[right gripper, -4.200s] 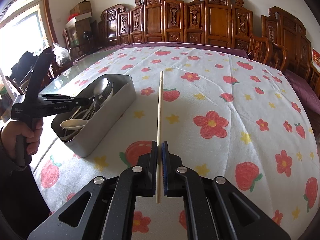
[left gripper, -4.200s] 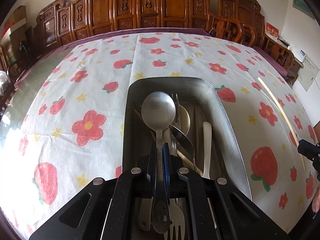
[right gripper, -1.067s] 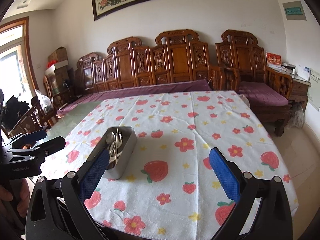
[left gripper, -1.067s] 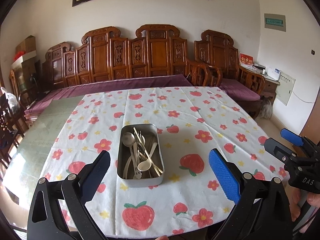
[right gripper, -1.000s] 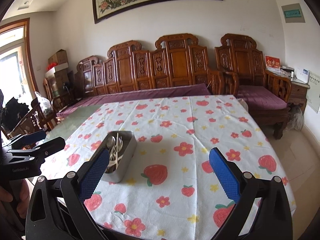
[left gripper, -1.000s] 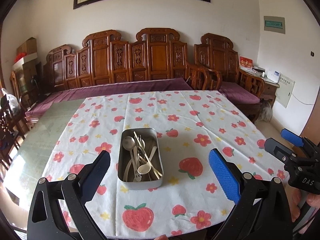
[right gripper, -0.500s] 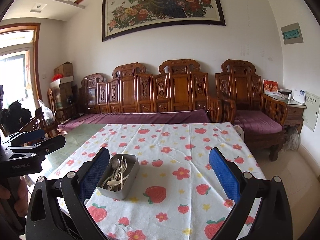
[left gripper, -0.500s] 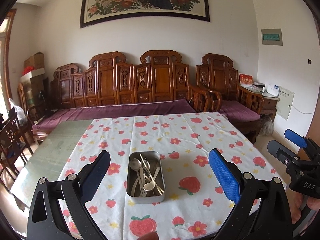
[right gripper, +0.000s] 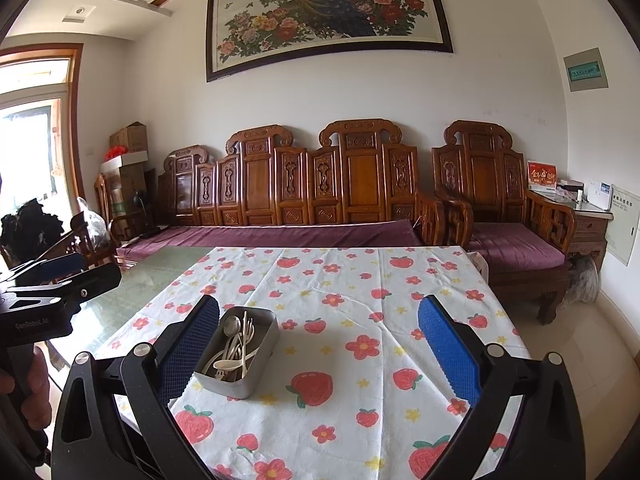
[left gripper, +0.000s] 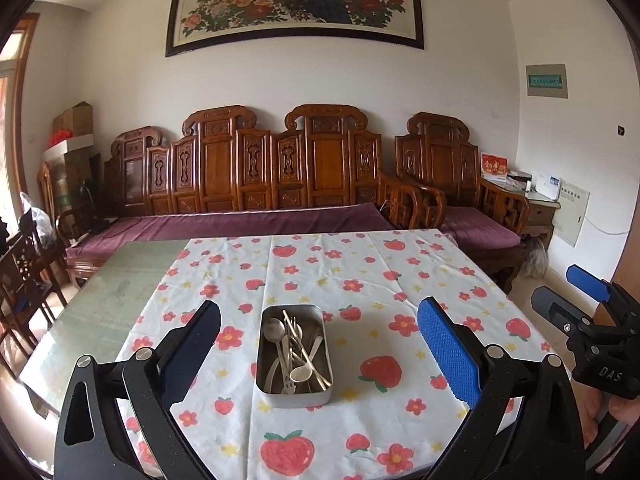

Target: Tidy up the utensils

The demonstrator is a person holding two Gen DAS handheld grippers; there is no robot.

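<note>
Utensils (left gripper: 295,350) lie in the tin (left gripper: 276,397) on the table (left gripper: 420,280).

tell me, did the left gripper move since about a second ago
Yes. The left gripper has pulled back and up from the table: the metal tray and strawberry tablecloth look smaller, and more wall shows.

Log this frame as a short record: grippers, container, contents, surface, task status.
left gripper: open, empty, held back from the table
right gripper: open, empty, also held back from the table
container: metal tin, uncovered, on the tablecloth
contents: metal spoon, pale spoon, fork and chopsticks, piled loosely and crossing
surface: table with strawberry and flower tablecloth; bare glass on the left side
loose utensils outside the tin: none visible
task status: utensils appear gathered in the tin
</note>
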